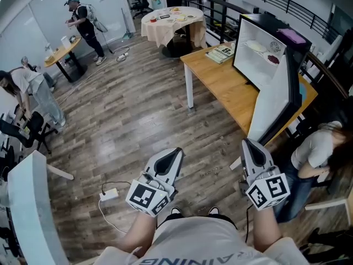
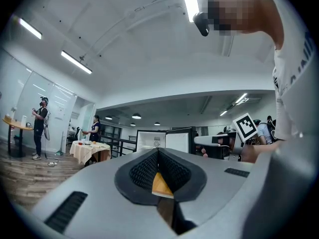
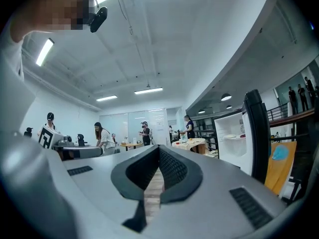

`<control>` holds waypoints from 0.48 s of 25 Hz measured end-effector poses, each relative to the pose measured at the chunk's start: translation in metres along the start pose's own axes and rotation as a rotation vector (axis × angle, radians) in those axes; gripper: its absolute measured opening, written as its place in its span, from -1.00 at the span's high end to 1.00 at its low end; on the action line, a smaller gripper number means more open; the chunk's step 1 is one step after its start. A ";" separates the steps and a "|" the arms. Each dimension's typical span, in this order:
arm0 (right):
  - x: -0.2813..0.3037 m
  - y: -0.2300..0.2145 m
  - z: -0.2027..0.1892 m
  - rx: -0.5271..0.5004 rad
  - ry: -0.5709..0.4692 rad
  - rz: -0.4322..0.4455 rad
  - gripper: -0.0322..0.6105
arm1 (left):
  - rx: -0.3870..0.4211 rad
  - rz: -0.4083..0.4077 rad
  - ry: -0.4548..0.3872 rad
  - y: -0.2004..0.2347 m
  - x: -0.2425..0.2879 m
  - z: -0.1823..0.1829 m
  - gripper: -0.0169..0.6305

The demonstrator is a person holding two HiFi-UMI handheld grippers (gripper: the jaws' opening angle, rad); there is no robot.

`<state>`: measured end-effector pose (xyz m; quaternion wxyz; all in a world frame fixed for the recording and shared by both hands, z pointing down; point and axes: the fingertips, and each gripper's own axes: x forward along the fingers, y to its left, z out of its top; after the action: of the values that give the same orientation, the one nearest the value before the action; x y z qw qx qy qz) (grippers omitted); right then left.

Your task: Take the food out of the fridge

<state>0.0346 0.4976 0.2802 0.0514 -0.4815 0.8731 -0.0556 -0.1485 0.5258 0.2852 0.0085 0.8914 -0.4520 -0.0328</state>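
A small white fridge (image 1: 249,65) stands on a wooden table (image 1: 226,90) at the upper right, its door (image 1: 273,101) swung open toward me. Inside, a plate of pale food (image 1: 257,46) and a dark red item (image 1: 273,59) rest on a shelf. Both grippers hang low near my body, well short of the fridge. My left gripper (image 1: 177,151) is shut and empty, its jaws meeting at the tip (image 2: 158,151). My right gripper (image 1: 246,142) is shut and empty too (image 3: 159,148). The fridge (image 3: 232,139) shows to the right in the right gripper view.
A book (image 1: 220,53) lies on the table's far end. A person (image 1: 317,150) sits just right of the fridge door. A power strip with cable (image 1: 108,194) lies on the wood floor by my feet. A cloth-covered round table (image 1: 172,24) and other people stand farther back.
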 end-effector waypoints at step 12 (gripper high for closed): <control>0.042 0.055 -0.027 0.033 0.015 -0.043 0.84 | 0.024 -0.023 0.011 0.065 -0.041 -0.012 0.92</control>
<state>-0.0372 0.4923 0.2969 0.0515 -0.4991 0.8618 -0.0748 -0.2244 0.5200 0.3022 0.0000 0.8968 -0.4420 -0.0223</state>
